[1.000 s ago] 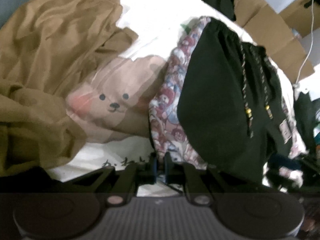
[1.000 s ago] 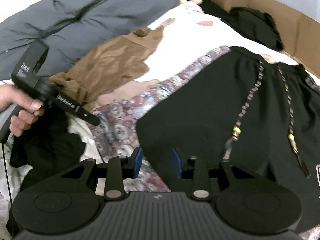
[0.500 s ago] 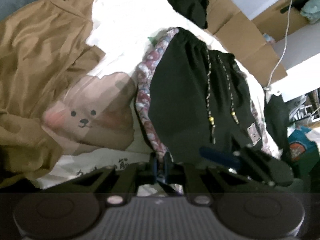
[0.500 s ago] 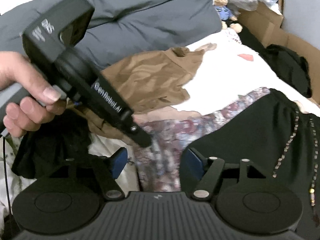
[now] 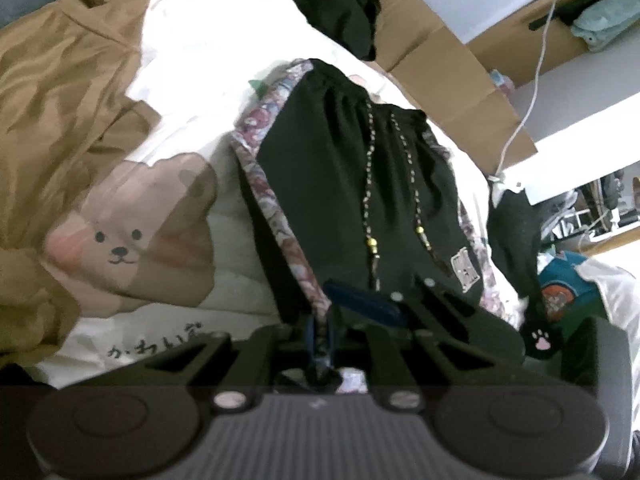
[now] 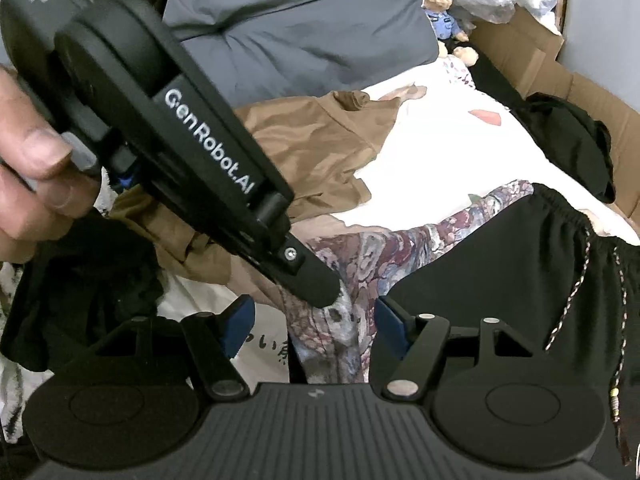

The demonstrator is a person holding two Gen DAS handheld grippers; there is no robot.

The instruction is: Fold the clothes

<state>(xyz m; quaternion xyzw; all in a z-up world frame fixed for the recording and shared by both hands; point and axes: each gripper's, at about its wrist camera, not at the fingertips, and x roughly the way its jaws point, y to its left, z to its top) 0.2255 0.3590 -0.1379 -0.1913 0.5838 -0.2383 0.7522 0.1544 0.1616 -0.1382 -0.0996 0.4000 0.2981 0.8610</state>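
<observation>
A floral patterned garment (image 5: pixel 276 216) lies on the bed under black drawstring shorts (image 5: pixel 340 184). My left gripper (image 5: pixel 320 336) is shut on the floral garment's near edge. In the right wrist view the left gripper (image 6: pixel 318 292), held by a hand (image 6: pixel 28 168), pinches the floral garment (image 6: pixel 400 248) just beyond my right gripper (image 6: pixel 316 322). The right gripper stands open, its blue pads (image 6: pixel 240 320) wide apart on either side of the floral cloth, without pressing it. The shorts (image 6: pixel 500 280) lie to its right.
A brown shirt (image 6: pixel 320 148) lies crumpled to the left on the white bear-print sheet (image 5: pixel 192 40). A grey duvet (image 6: pixel 300 28) is behind it. Another black garment (image 6: pixel 568 140) sits by cardboard boxes (image 5: pixel 440 64) at the far edge. Dark clothes (image 6: pixel 80 292) pile at the near left.
My right gripper has swung left from over the black shorts to the floral edge and its jaws have spread wider. The left gripper has lifted a little, still pinching the cloth.
</observation>
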